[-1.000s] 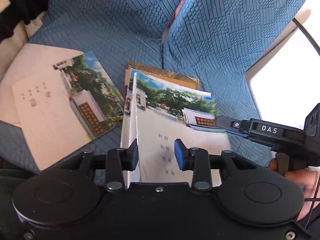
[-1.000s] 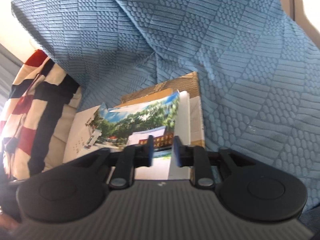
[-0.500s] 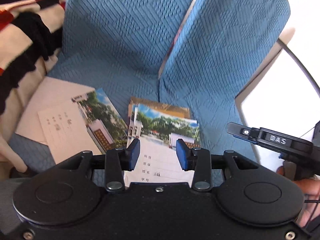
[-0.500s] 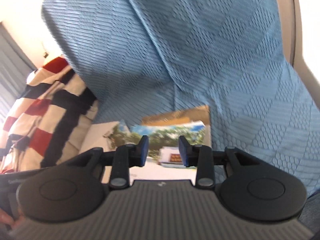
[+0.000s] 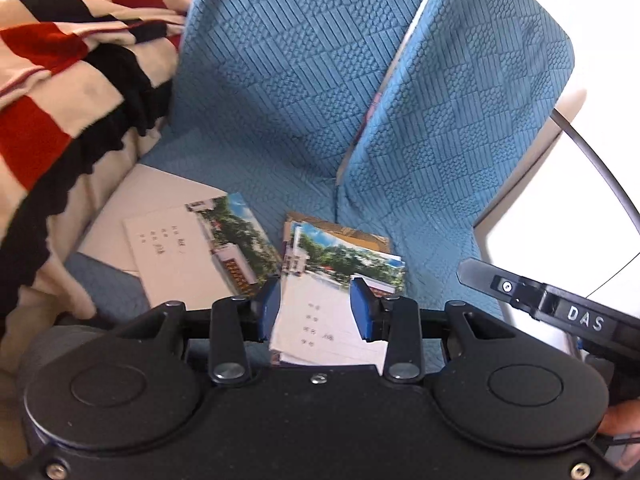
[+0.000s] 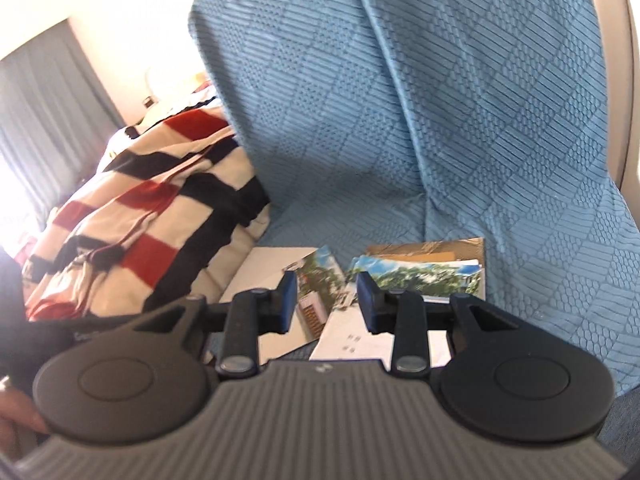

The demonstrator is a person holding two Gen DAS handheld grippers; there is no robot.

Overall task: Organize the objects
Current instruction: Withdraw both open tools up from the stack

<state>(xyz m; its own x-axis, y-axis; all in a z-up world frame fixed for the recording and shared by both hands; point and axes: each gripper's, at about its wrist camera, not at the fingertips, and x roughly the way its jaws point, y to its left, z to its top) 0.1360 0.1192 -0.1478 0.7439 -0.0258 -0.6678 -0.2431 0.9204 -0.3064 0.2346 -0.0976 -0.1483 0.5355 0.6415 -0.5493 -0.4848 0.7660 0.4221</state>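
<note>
Blue quilted cover (image 5: 288, 92) drapes over the seat and backrest of a sofa or chair; which one cannot be told.

Stack of booklets (image 5: 340, 280) lies flat on the seat, right of centre, at the foot of the backrest. Top booklet has a photo cover showing trees and a building, with a pale lower part bearing small printed characters; a brown cover shows at the far edge under it.

Single booklet (image 5: 196, 252) with the same photo cover lies just left of the stack, angled, resting on a plain white sheet (image 5: 152, 196).

Striped blanket (image 5: 60, 92), red, cream and black, is heaped at the left edge of the seat.

Left gripper (image 5: 316, 308): jaws apart, nothing between the pads, above the near end of the stack without touching it.

Right gripper (image 6: 326, 304): jaws likewise apart and empty, hovering over the two groups of booklets. Its body also shows at the right edge of the left wrist view.
</note>
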